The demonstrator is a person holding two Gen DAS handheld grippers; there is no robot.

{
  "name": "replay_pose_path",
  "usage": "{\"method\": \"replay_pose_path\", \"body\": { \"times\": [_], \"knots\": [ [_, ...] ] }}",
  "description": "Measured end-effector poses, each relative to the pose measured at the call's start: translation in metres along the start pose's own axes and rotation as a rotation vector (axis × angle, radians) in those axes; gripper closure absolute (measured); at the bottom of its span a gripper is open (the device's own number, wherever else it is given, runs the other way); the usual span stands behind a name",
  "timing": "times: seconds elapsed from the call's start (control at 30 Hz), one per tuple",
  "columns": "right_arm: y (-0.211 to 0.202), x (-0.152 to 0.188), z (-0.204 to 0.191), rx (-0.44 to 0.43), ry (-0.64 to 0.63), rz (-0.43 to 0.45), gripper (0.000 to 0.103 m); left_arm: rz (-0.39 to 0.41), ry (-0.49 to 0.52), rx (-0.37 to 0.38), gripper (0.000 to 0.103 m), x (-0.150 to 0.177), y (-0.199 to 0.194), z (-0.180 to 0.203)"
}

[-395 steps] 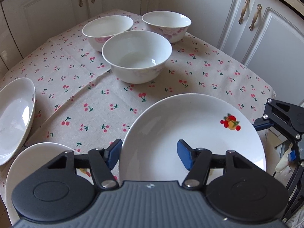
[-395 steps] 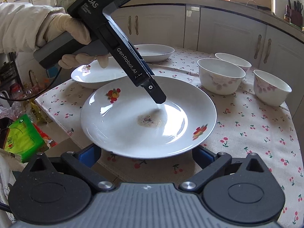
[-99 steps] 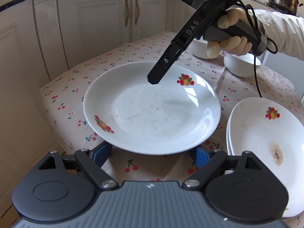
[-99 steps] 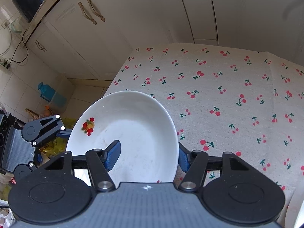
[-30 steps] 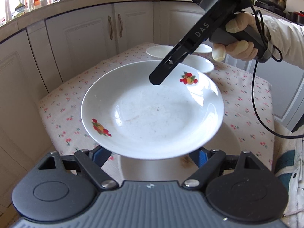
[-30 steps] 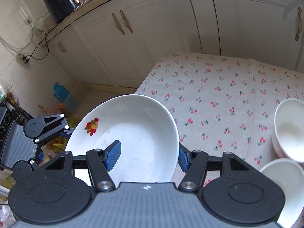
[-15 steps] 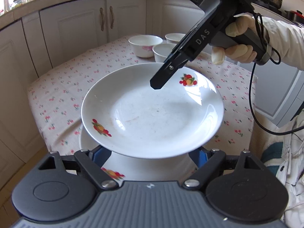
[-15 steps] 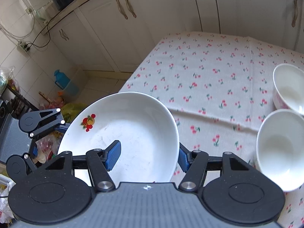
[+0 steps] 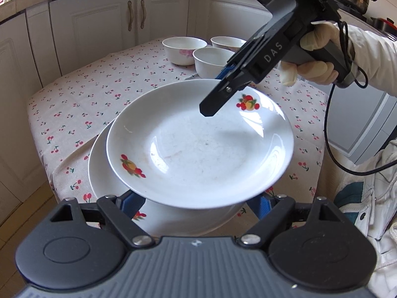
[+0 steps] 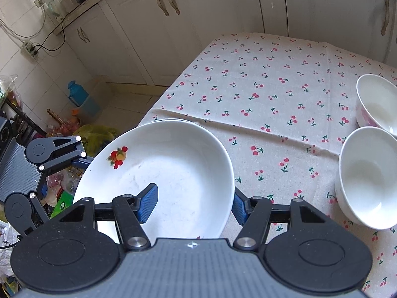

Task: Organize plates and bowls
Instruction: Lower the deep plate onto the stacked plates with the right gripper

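Observation:
A white plate (image 9: 198, 154) with fruit prints hangs tilted just above a stack of like plates (image 9: 104, 173) at the table's near corner. My left gripper (image 9: 197, 203) reaches wide under its near rim, blue pads mostly hidden against the underside. My right gripper (image 9: 215, 90), held by a gloved hand (image 9: 310, 67), pinches the far rim. In the right wrist view one pad (image 10: 148, 202) lies inside the plate (image 10: 173, 168) and the other outside its rim, with my right gripper (image 10: 193, 204) shut on it. The left gripper (image 10: 62, 175) shows at the plate's far side.
Three white bowls (image 9: 213, 62) stand close together at the far side of the cherry-print tablecloth (image 9: 99, 94); two of these bowls (image 10: 367, 173) sit just right of the plate. White cabinets (image 9: 99, 24) ring the table. Bags and a blue jug (image 10: 79, 96) lie on the floor.
Both grippers have carried the plate sideways and a little down, so it now hangs over the stacked plates. The bowls have come closer into view. Neither grip has changed.

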State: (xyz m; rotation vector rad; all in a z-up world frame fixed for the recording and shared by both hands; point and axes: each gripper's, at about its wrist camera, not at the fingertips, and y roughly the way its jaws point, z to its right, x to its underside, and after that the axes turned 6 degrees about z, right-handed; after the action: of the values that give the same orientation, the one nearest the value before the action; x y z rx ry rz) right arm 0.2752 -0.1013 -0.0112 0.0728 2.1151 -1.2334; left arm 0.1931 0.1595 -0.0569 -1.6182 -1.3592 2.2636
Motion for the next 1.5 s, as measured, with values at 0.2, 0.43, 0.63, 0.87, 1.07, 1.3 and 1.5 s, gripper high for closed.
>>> {"method": "replay_pose_path", "body": {
  "times": [0.2,0.43,0.63,0.87,1.07,1.3,1.5],
  "knots": [
    [-0.001,0.004,0.002,0.000,0.014,-0.006,0.035,-0.008,-0.040,0.018,0.016,0.001,0.002,-0.004],
    [-0.003,0.003,0.001,-0.011,0.025,-0.007,0.035,-0.009,-0.104,0.029,0.013,0.005,0.002,-0.011],
    [-0.004,0.005,-0.001,-0.010,0.026,-0.010,0.035,-0.014,-0.102,0.021,0.012,0.004,0.000,-0.012],
    [-0.009,0.010,0.001,-0.025,0.056,-0.008,0.035,-0.018,-0.096,0.017,0.012,0.004,0.000,-0.009],
    [-0.013,0.015,-0.001,-0.031,0.067,-0.009,0.036,-0.022,-0.088,0.008,0.013,0.004,-0.001,-0.008],
    [-0.019,0.021,0.000,-0.043,0.083,0.000,0.036,-0.026,-0.080,0.003,0.013,0.004,-0.005,-0.006],
    [-0.023,0.025,-0.003,-0.041,0.091,0.007,0.035,-0.030,-0.076,-0.003,0.013,0.003,-0.004,-0.005]
  ]
}}
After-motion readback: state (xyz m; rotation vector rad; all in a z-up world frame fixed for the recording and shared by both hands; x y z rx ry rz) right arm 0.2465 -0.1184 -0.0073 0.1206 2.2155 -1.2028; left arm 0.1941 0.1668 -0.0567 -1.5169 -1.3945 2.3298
